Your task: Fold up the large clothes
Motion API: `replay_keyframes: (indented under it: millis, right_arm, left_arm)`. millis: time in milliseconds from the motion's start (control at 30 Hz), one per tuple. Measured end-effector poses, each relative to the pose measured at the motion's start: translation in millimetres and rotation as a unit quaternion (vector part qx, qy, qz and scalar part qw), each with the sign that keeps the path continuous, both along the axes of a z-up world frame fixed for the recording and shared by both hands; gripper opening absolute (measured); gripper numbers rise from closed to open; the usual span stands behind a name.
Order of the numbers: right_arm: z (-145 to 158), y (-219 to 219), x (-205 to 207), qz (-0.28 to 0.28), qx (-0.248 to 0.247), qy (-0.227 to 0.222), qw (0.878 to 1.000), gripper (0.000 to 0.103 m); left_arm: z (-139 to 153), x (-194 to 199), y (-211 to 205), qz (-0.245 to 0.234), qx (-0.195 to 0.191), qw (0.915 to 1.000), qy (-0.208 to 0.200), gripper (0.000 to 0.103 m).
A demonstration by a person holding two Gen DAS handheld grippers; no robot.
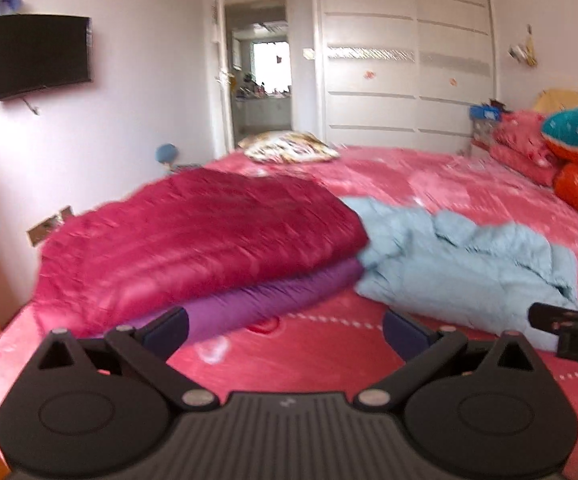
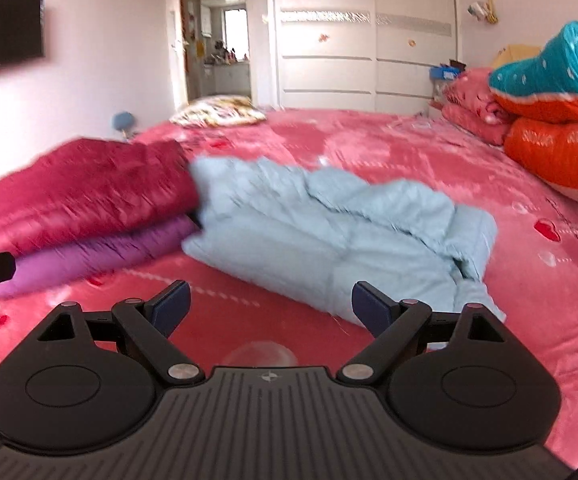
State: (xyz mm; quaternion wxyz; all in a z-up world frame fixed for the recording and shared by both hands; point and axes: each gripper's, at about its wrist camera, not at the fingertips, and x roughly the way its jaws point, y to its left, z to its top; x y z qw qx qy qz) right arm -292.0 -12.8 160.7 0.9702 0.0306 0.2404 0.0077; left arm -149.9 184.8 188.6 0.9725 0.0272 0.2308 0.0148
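Where both wrist views face across the bed (image 1: 329, 360): left gripper (image 1: 285, 326), jaws spread wide, nothing between them, dark blue pads (image 1: 169, 330) hanging over the pink patterned bedspread and touching no cloth. Left pad close to the near edge of the purple garment (image 1: 257, 300), contact not discernible. Right gripper (image 2: 269, 306), jaws likewise spread wide and empty, pads (image 2: 369, 308) over bare bedspread, the right-hand pad just before the near corner of the light blue garment (image 2: 329, 232); whether it touches, not discernible. Light blue garment: quilted, rumpled, lying unfolded on the bed, its left edge butting against the stack beside it. Stack: crimson garment (image 1: 193, 240) folded flat on top of the purple garment, both at the left side of the bed. Right gripper's body also entering the left wrist view at the right edge, over the light blue garment's near corner. Other items on the bed: floral pillow (image 2: 219, 111) at the far edge; pink pillows (image 2: 477, 108) at the right; teal and orange cushion (image 2: 549, 76) stacked on an orange cushion (image 2: 557, 156). Room fittings: black wall screen (image 1: 39, 56) at the left, open doorway (image 1: 261, 68) beyond the bed, white wardrobe (image 1: 405, 52) with sliding doors at the back. Motion blur over the garments in both views.
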Motion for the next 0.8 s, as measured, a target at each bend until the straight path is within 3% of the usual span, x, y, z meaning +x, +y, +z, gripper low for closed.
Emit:
replay_keyframes:
  millis: [300, 800]
  right_arm:
    - [24.1, 10.8, -21.4, 0.000, 0.007, -0.026, 1.000, 0.103]
    - [24.8, 12.5, -30.1, -0.088, -0.030, -0.056, 0.994, 0.103]
  left_arm:
    - [26.5, -24.6, 34.8, 0.018, -0.016, 0.9992, -0.032, 0.102]
    - [50.1, -51.1, -6.6, -0.065, -0.011, 0.9963, -0.055, 0.102]
